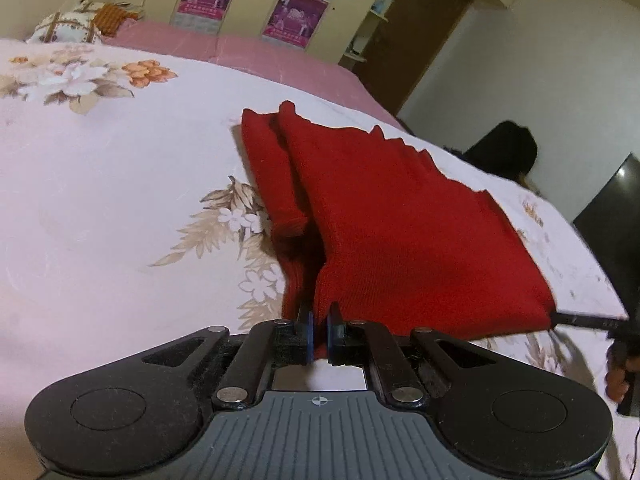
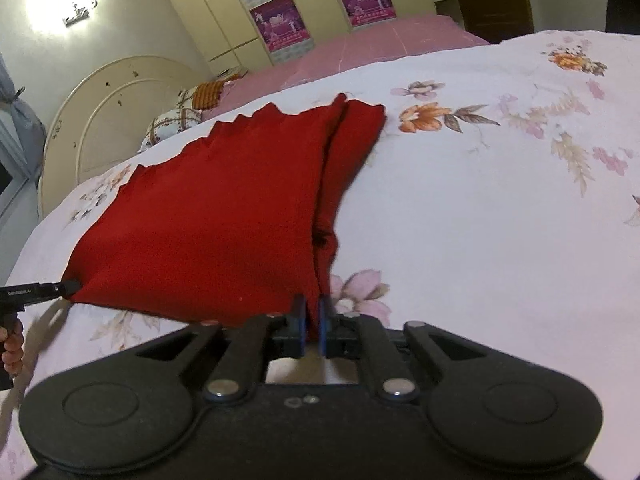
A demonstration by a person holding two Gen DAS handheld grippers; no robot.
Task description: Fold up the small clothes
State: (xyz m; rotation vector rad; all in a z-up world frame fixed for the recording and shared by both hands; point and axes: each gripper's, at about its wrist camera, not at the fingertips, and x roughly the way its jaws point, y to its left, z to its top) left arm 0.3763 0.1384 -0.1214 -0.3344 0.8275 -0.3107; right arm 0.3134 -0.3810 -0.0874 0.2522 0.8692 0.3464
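A red knitted garment (image 1: 392, 232) lies stretched across the floral bedsheet (image 1: 100, 184), its near edge lifted between both grippers. My left gripper (image 1: 319, 322) is shut on the garment's near left corner, red knit pinched between its blue pads. In the right wrist view my right gripper (image 2: 313, 316) is shut on the near right corner of the same garment (image 2: 208, 224). A folded sleeve runs along the side in each view. Each gripper shows in the other's view at the opposite corner: the right one (image 1: 576, 320), the left one (image 2: 52, 290).
The bed's pink sheet (image 1: 248, 52) runs to a wardrobe with posters (image 1: 296, 16). Pillows (image 1: 76, 24) lie at the cream headboard (image 2: 104, 112). A dark object (image 1: 508, 148) sits past the bed's far right edge. A person's hand (image 2: 12, 344) holds the left gripper's handle.
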